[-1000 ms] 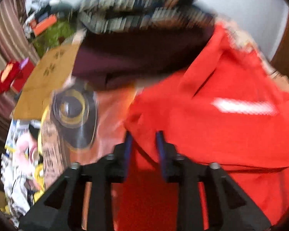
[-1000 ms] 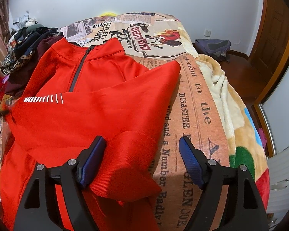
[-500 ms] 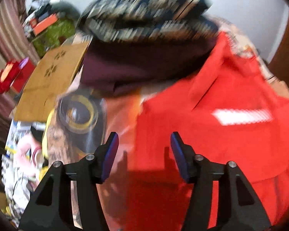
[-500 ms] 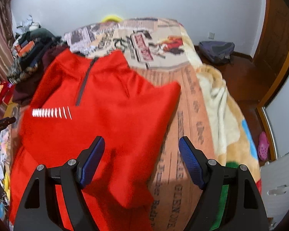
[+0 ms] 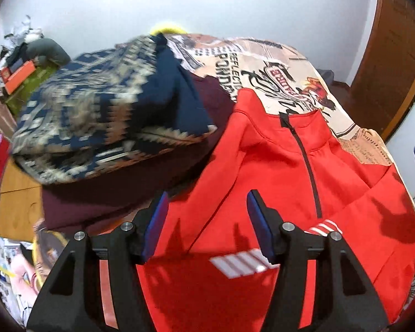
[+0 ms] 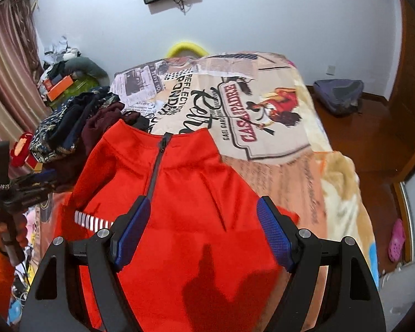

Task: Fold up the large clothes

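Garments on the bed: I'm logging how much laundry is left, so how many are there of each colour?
Red: 1, the red zip jacket, spread flat
Navy and cream patterned: 1, the patterned knit, piled at the jacket's left
Maroon: 1, the maroon garment, under that knit
Total: 3 that I can tell apart; the pile may hide more.

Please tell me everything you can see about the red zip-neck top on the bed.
The red zip-neck top lies face up on the printed bedspread, collar toward the wall. It looks like smooth knit fabric, with a dark short zipper and white reflective stripes on the chest. Its sides appear folded inward. A maroon garment touches its shoulder. Neither gripper holds it.
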The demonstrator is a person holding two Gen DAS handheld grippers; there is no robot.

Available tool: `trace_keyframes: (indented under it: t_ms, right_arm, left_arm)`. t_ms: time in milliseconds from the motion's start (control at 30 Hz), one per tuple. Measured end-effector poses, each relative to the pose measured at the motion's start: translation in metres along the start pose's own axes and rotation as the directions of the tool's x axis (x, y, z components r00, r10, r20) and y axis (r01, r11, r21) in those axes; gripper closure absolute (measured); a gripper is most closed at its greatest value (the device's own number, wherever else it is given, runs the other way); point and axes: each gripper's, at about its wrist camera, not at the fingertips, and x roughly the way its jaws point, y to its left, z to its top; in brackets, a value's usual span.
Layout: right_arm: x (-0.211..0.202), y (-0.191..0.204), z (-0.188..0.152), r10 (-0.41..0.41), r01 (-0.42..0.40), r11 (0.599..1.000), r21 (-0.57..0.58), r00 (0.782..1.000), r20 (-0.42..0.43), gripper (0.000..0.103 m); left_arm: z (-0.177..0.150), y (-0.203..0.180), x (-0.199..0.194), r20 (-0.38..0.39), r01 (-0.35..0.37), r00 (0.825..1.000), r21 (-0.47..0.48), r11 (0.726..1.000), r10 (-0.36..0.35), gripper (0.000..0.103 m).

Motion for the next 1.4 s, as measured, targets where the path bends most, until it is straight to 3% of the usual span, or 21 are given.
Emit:
trace_keyframes:
  t_ms: [200,367,600,667,700,733,767,833,867,1067,1267,1400]
  right_arm:
    - [0.054,0.005,0.024,0.019,-0.022,0.999,-0.034,0.996,-0.092,0.027]
    - [0.109,-0.003,0.045,0.026,-0.029,0.999,-0.014,0.981,-0.192,0.027]
    - [0.178,-0.013,0.065,0.068,-0.049,0.996,0.081,0.964,-0.256,0.027]
    - [0.194,-0.015,0.065,0.09,-0.062,0.992,0.11,0.958,-0.272,0.033]
    - [0.201,-0.015,0.064,0.118,-0.081,0.987,0.137,0.952,-0.282,0.042]
    - [0.203,-0.016,0.062,0.128,-0.085,0.983,0.165,0.954,-0.272,0.045]
    - [0.201,-0.015,0.062,0.123,-0.08,0.982,0.173,0.959,-0.255,0.051]
    - [0.196,-0.011,0.063,0.143,-0.105,0.981,0.164,0.96,-0.242,0.085]
    - [0.192,-0.01,0.063,0.172,-0.131,0.975,0.178,0.955,-0.24,0.087]
    - [0.132,0.01,0.072,0.14,-0.126,0.988,0.093,0.977,-0.163,0.089]
    - [0.04,0.038,0.071,0.146,-0.147,0.989,-0.017,0.988,-0.049,0.089]
    - [-0.011,0.059,0.05,0.14,-0.14,0.986,-0.093,0.99,-0.004,0.089]
  left_arm:
    - [0.01,-0.007,0.041,-0.046,0.015,0.999,0.035,0.999,-0.013,0.045]
    - [0.015,-0.002,0.073,-0.095,0.032,0.995,0.011,0.999,-0.031,0.045]
    - [0.02,-0.005,0.08,-0.068,0.115,0.991,0.015,0.993,-0.113,0.045]
    - [0.023,-0.007,0.08,-0.063,0.142,0.988,0.013,0.99,-0.141,0.046]
    - [0.024,-0.008,0.08,-0.058,0.15,0.987,0.009,0.989,-0.15,0.048]
    - [0.025,-0.008,0.08,-0.053,0.15,0.987,0.005,0.989,-0.149,0.059]
    - [0.026,-0.009,0.08,-0.053,0.149,0.987,0.006,0.989,-0.149,0.078]
    - [0.028,-0.009,0.079,-0.06,0.147,0.987,0.013,0.989,-0.146,0.096]
    - [0.029,-0.011,0.077,-0.053,0.134,0.99,0.019,0.991,-0.133,0.099]
    - [0.032,-0.022,0.041,-0.001,0.107,0.994,0.062,0.992,-0.107,0.102]
    - [0.03,-0.02,-0.03,0.086,0.094,0.991,0.082,0.992,-0.101,0.102]
    - [0.015,-0.014,-0.079,0.12,0.114,0.985,0.089,0.989,-0.124,0.102]
